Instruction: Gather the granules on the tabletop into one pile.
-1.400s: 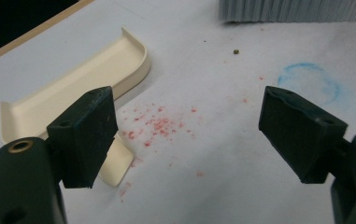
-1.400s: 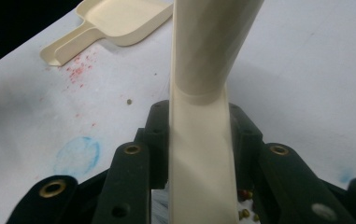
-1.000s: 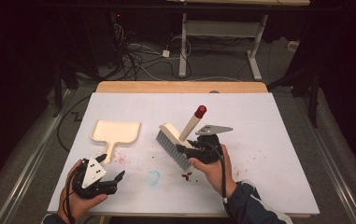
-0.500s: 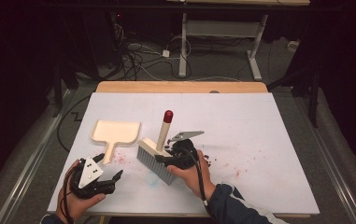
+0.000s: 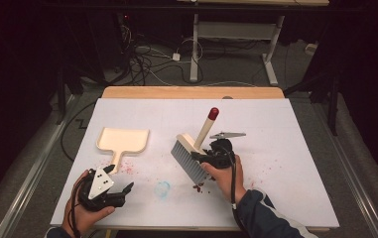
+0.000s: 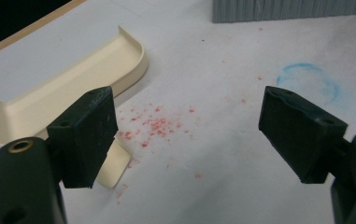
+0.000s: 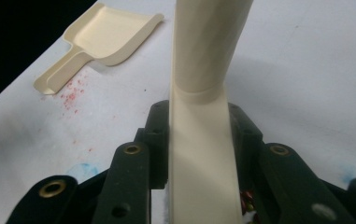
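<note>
Working from the left edge of the bench point(image 5: 295, 148), I have the left gripper point(image 5: 119, 191) resting low near the front corner, its jaws standing wide apart with nothing between them; in the left gripper view the pads point(image 6: 88, 135) frame a scatter of red crumbs point(image 6: 154, 127), which suggests it is parked ready to take the pan. Just beyond it lies the cream dustpan point(image 5: 122, 141), flat on the bench with its handle pointing toward me and its open mouth facing away, so it is not yet set to receive a sweep. A faint blue ring mark point(image 5: 163, 189) sits between the two hands. Further right, the right gripper point(image 5: 210, 157) is clamped on the cream handle of the brush point(image 5: 189, 158), red tip raised and tilted away, grey bristles angled down at the bench. I judge this hold keeps the bristle edge low for pushing. A few dark red crumbs point(image 5: 197, 186) lie just in front of the brush, beside my right hand point(image 5: 223, 176).
</note>
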A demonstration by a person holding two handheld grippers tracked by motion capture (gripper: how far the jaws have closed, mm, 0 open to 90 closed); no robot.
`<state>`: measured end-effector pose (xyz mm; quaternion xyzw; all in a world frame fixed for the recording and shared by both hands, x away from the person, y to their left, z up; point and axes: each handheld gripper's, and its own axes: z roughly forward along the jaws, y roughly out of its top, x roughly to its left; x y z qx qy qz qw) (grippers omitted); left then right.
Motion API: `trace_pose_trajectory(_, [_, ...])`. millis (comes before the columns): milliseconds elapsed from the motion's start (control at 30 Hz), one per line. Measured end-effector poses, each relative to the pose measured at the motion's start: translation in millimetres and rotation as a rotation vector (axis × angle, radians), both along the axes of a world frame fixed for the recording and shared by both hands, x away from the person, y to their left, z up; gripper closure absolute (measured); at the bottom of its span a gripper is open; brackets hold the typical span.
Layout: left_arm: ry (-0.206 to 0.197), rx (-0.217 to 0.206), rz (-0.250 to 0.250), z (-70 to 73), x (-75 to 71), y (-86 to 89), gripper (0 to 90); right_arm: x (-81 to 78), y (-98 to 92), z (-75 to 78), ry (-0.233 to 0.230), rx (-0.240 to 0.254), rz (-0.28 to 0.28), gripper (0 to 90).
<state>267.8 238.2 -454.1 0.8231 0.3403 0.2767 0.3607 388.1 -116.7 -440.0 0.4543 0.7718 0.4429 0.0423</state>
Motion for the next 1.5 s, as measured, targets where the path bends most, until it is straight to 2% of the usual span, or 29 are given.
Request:
trace_pose_trajectory(133, [0.002, 0.001, -0.005, -0.6, 0.8, -2.0, 18.8, -5.0, -11.2, 11.9, -0.044, 0.026, 0.020, 67.2])
trace_pose_trajectory(300, [0.007, 0.006, -0.003, -1.4, 2.4, -1.7, 18.7, -22.1, -25.0, 34.4, -0.176, 0.046, 0.095, 67.2])
trace_pose_trajectory(367, [0.006, 0.003, 0.000, -1.2, 2.6, -1.8, 18.8, -29.8, -30.4, 44.6, -0.210, 0.029, 0.142, 67.2])
trace_pose_trajectory(500, [0.000, 0.007, 0.001, -0.6, 1.8, -2.0, 18.8, -45.0, -44.2, 59.6, -0.259, 0.016, 0.278, 67.1])
trace_pose_trajectory(567, [-0.002, 0.010, 0.000, -0.3, 1.3, -2.0, 18.8, -51.3, -51.0, 62.5, -0.276, 0.001, 0.317, 67.1])
trace_pose_trajectory(767, [-0.007, 0.020, -0.002, 0.3, -0.4, -2.2, 18.8, -70.8, -68.6, 67.6, -0.328, -0.087, 0.453, 67.1])
trace_pose_trajectory(833, [-0.019, 0.028, -0.009, 0.4, 0.6, -2.3, 18.7, -76.5, -69.8, 69.9, -0.333, -0.126, 0.479, 67.1])
trace_pose_trajectory(900, [-0.005, 0.023, -0.005, 0.2, 0.0, -2.9, 18.8, -80.9, -70.6, 70.4, -0.340, -0.148, 0.524, 67.1])
trace_pose_trajectory(1067, [-0.014, 0.029, -0.014, 0.1, 1.0, -2.1, 18.8, -88.3, -72.1, 65.5, -0.322, -0.152, 0.597, 67.1])
trace_pose_trajectory(1167, [-0.012, 0.028, -0.014, 0.2, 0.8, -2.3, 18.8, -90.3, -70.1, 57.8, -0.296, -0.163, 0.652, 67.1])
trace_pose_trajectory(1200, [-0.003, 0.022, -0.009, 0.5, -0.2, -2.8, 18.8, -90.1, -69.0, 54.5, -0.289, -0.165, 0.676, 67.2])
trace_pose_trajectory(1233, [-0.018, 0.027, -0.015, 1.4, -0.1, -2.8, 18.8, -89.6, -67.5, 51.5, -0.274, -0.164, 0.693, 67.2])
trace_pose_trajectory(1300, [-0.022, 0.027, -0.018, 1.6, -0.5, -2.7, 18.8, -88.0, -64.4, 46.0, -0.255, -0.167, 0.725, 67.1])
trace_pose_trajectory(1333, [-0.007, 0.020, -0.012, 1.0, -1.0, -2.8, 18.8, -86.2, -62.4, 42.1, -0.241, -0.160, 0.751, 67.1])
trace_pose_trajectory(1400, [-0.014, 0.024, -0.017, 0.4, 0.6, -2.3, 18.8, -83.4, -59.5, 36.1, -0.240, -0.165, 0.783, 67.2])
trace_pose_trajectory(1433, [0.000, 0.020, -0.010, -0.1, 0.3, -2.5, 18.8, -81.3, -57.7, 32.5, -0.236, -0.178, 0.800, 67.1])
trace_pose_trajectory(1500, [0.002, 0.021, -0.014, -0.2, 0.5, -3.1, 18.8, -76.0, -53.3, 25.0, -0.238, -0.221, 0.825, 67.2])
